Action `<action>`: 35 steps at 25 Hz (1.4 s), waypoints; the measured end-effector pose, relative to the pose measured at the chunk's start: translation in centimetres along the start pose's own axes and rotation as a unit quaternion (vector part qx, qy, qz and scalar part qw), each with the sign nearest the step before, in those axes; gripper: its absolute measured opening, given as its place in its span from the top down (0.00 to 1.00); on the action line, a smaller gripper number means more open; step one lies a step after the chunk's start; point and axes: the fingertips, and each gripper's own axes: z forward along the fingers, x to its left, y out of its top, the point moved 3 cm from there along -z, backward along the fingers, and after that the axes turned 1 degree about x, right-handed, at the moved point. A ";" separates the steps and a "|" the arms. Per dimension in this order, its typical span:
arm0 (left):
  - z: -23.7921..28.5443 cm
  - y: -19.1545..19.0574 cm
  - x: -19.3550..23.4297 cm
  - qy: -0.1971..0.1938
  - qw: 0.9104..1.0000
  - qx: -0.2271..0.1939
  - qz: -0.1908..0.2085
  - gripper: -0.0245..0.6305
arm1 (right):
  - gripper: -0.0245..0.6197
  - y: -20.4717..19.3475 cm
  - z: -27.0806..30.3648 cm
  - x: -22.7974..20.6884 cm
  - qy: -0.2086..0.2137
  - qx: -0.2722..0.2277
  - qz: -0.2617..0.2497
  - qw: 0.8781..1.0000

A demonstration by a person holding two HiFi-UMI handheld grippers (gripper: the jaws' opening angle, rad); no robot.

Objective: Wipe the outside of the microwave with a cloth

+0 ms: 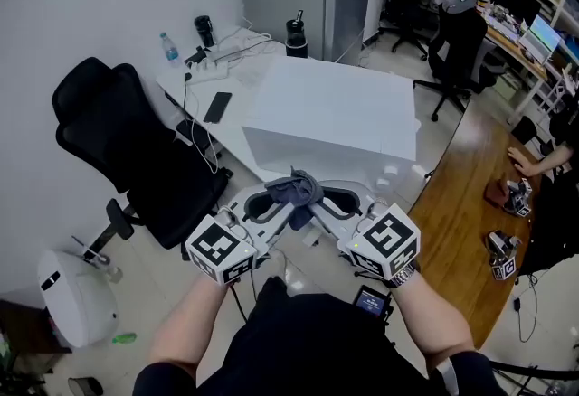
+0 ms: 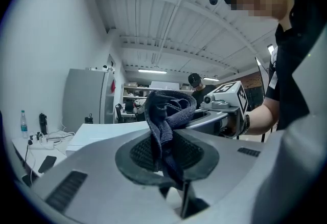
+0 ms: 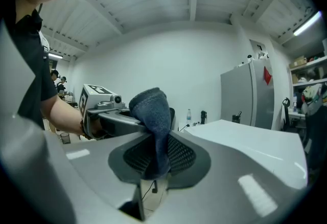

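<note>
Right now both grippers meet nose to nose in the head view, and the dark blue-grey woven cloth (image 1: 297, 191) is bunched between them. The left gripper (image 1: 271, 204) comes in from 8 o'clock and the right gripper (image 1: 339, 202) from 4 o'clock.

In the left gripper view, the left gripper (image 2: 166, 159) has its jaws clamped on a hanging fold of the cloth (image 2: 168, 110). In the right gripper view, the right gripper (image 3: 156, 159) has its jaws pinched on the other end of the cloth (image 3: 152, 110). Stretched between the two grips, the cloth has its long axis running roughly 9 to 3 o'clock in the head view.

The large white box-shaped microwave (image 1: 335, 114) stands on the white table (image 1: 226, 82), at 12 o'clock from the cloth, near it but apart. Its long axis runs about 9 to 3 o'clock, dipping slightly toward 4, so its near long face is turned toward 6 o'clock, at the person. I cannot tell which face carries the door.

Neither hand is clearly nearer; the right gripper seems marginally closer to that near face. The coming move is probably a push toward 12 o'clock to bring the cloth onto that face.
</note>
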 end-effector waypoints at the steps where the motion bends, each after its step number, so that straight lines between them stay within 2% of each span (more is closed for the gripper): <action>1: 0.0 -0.1 0.7 0.003 1.000 0.000 -0.002 0.86 | 0.87 0.0 0.6 -0.3 0.001 0.001 -0.001 1.000; 5: -0.1 -0.7 3.6 0.011 1.000 0.001 -0.013 0.85 | 0.87 0.2 3.4 -1.4 0.011 0.010 -0.010 1.000; 10: -0.7 -1.2 7.7 0.037 0.999 0.005 -0.004 0.88 | 0.85 0.3 7.6 -3.0 0.023 0.024 -0.010 0.999; 15: -2.1 -2.0 12.8 0.101 0.995 0.003 -0.002 0.88 | 0.76 0.0 11.7 -4.7 0.025 0.045 -0.009 0.999; 19: -3.6 -3.5 17.0 0.152 0.988 0.022 0.000 0.88 | 0.75 0.1 14.1 -6.4 0.016 0.049 -0.006 0.999; 24: -4.2 -6.4 21.9 0.193 0.980 0.049 0.029 0.88 | 0.86 1.8 15.4 -9.7 -0.041 0.020 0.000 0.999; 27: -4.1 -8.5 24.7 0.208 0.976 0.062 0.023 0.88 | 0.96 3.0 15.7 -12.3 -0.089 0.002 0.005 0.996; 30: -3.4 -10.5 26.9 0.205 0.976 0.076 0.018 0.88 | 0.96 3.6 16.2 -14.6 -0.128 -0.003 0.014 0.992; 35: -1.6 -13.1 29.6 0.184 0.979 0.092 0.003 0.88 | 0.96 4.1 17.3 -16.9 -0.162 -0.004 0.023 0.987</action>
